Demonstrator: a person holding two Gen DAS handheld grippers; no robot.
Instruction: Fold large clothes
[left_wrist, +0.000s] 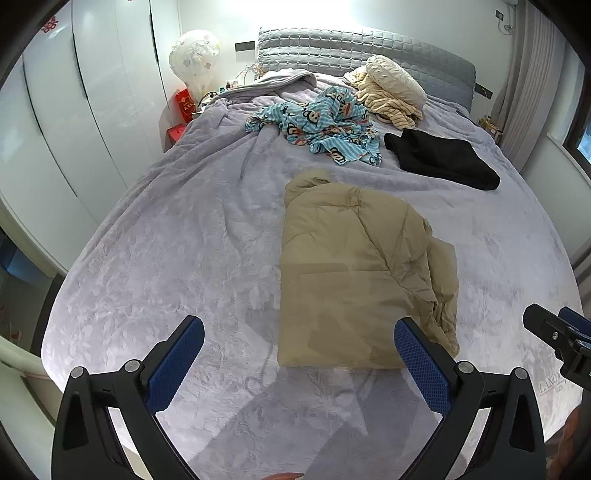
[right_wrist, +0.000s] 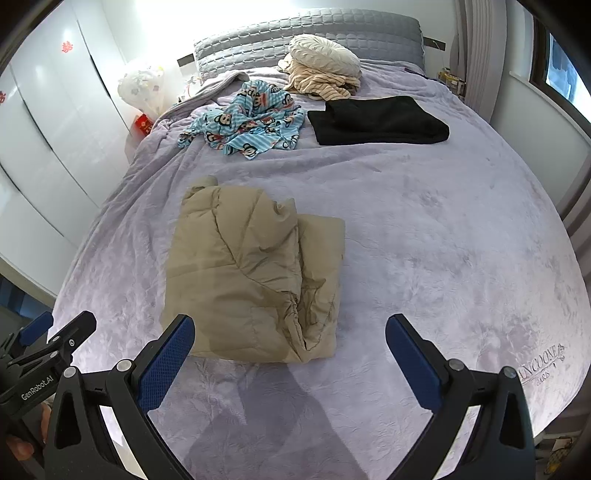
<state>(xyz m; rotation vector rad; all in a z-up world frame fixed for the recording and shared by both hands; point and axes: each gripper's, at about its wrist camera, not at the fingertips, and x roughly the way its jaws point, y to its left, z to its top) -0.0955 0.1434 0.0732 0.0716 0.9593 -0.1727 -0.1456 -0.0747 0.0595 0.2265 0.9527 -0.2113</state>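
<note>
Right now the tan padded jacket (left_wrist: 354, 273) is lying as a folded bundle on the lavender bedspread (left_wrist: 166, 258), at about twelve o'clock from both grippers and near the foot of the bed. The left gripper (left_wrist: 299, 350) is hovering with its jaws spread wide and gripping nothing; the right gripper (right_wrist: 290, 347) is likewise hanging wide apart and empty, just short of the bundle's near edge.

The puffy layers are looking springy, so the bundle's loose, crumpled flap at its three o'clock side (right_wrist: 317, 288) is likely to spill open if one layer alone is pinched or the bundle is lifted unevenly. The slick shell could also be slipping between the pads.

Farther up the bed, at twelve o'clock, a blue monkey-print garment (left_wrist: 317, 125) is lying in a heap, with a folded black garment (left_wrist: 439, 158) at one o'clock beside it and a cream striped blanket (left_wrist: 384, 99) under a round cushion (left_wrist: 399, 77) by the headboard. Nothing is standing between the grippers and the jacket.
</note>
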